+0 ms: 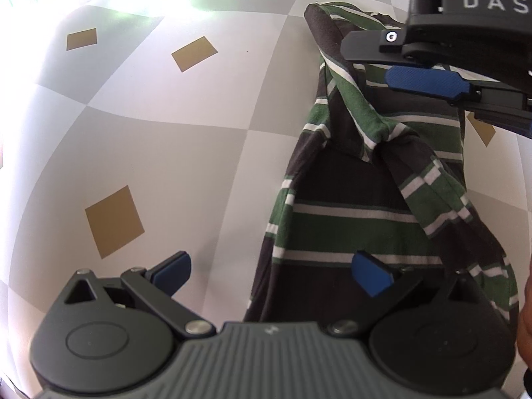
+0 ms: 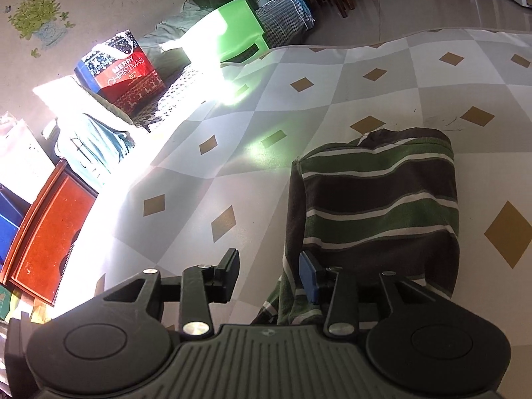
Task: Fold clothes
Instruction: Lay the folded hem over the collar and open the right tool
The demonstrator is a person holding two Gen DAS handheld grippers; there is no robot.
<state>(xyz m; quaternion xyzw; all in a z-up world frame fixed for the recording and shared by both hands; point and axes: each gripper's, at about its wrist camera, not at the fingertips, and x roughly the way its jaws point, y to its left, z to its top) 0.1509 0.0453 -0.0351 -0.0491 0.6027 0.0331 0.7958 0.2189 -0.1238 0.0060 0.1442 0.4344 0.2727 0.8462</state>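
A green, brown and white striped shirt (image 1: 349,222) lies bunched on the checkered floor mat (image 1: 166,139). In the left wrist view my left gripper (image 1: 271,276) is open wide. Its right blue pad (image 1: 370,277) hangs over the shirt's near part and its left pad over bare mat. My right gripper (image 1: 369,63) reaches in from the upper right over the shirt's far end. In the right wrist view the shirt (image 2: 379,206) is partly folded. My right gripper (image 2: 269,276) is open at the shirt's left edge. Its right pad (image 2: 307,276) is beside the cloth, not pressing it.
Beyond the mat's far edge (image 2: 332,46) stand a green stool (image 2: 229,33), a red Christmas bag (image 2: 123,69), piled clothes (image 2: 282,13) and chair legs. A red-brown tray (image 2: 50,232) lies at the left. Sunlight glares on the mat.
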